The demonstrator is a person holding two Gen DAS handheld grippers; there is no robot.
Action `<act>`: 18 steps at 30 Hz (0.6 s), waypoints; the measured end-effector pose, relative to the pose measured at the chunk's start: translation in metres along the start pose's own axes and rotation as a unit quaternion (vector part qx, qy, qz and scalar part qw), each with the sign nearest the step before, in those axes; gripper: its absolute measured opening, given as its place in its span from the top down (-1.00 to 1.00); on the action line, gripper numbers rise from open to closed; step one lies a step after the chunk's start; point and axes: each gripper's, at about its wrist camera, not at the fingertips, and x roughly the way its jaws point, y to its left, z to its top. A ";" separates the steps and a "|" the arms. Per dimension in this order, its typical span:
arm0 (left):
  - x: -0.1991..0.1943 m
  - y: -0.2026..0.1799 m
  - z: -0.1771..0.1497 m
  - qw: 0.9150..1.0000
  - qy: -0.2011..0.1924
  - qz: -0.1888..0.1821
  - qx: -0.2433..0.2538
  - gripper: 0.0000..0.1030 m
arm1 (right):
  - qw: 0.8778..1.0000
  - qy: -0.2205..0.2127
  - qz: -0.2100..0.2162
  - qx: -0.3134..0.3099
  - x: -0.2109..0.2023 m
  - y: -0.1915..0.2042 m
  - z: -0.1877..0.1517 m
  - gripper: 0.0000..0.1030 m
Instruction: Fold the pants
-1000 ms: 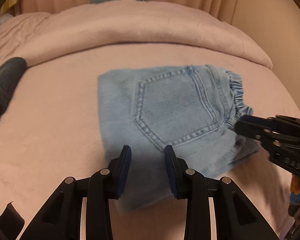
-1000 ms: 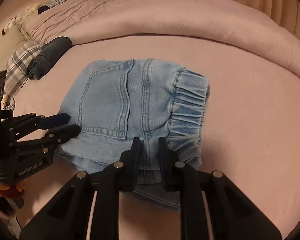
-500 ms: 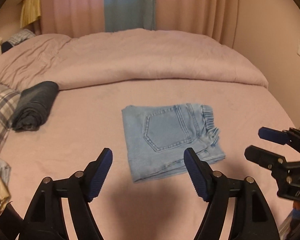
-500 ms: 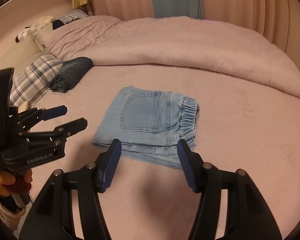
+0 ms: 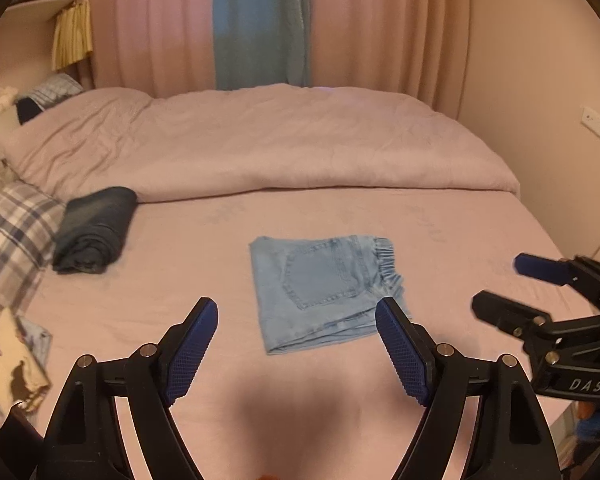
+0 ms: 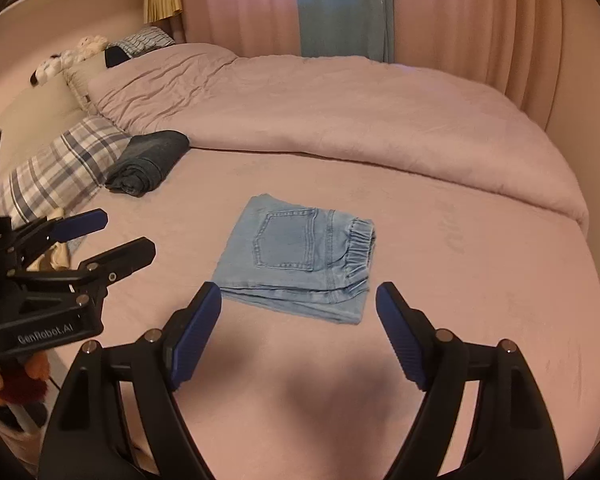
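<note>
The pants (image 5: 324, 292) are light blue denim, folded into a compact, roughly square stack that lies flat near the middle of the bed's open sheet (image 5: 440, 220), closer to its near edge than to the duvet. A stitched back pocket faces up, and the gathered elastic waistband forms the stack's right side, while layered fold edges show along the near side (image 6: 296, 268). The stack is only a little wider than deep, its longer side running left to right across the bed. The sheet is smooth pink fabric; behind it a puffy, wrinkled pink duvet (image 5: 260, 140) is bunched along the far side. A dark rolled garment (image 5: 94, 230) sits toward the left edge of the bed, beside a plaid pillow (image 5: 8, 240). Pleated pink curtains (image 6: 252, 4) hang beyond. The left gripper (image 5: 296, 344) hovers short of the pants with its ribbed blue pads spread wide, holding nothing; the right gripper (image 6: 298, 336) likewise has its fingers parted wide and bare.
</note>
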 end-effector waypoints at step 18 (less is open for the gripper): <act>-0.037 0.000 0.024 0.999 -0.025 0.019 0.001 -0.58 | 0.999 -0.029 -0.017 -0.018 -0.053 0.016 0.028 -0.57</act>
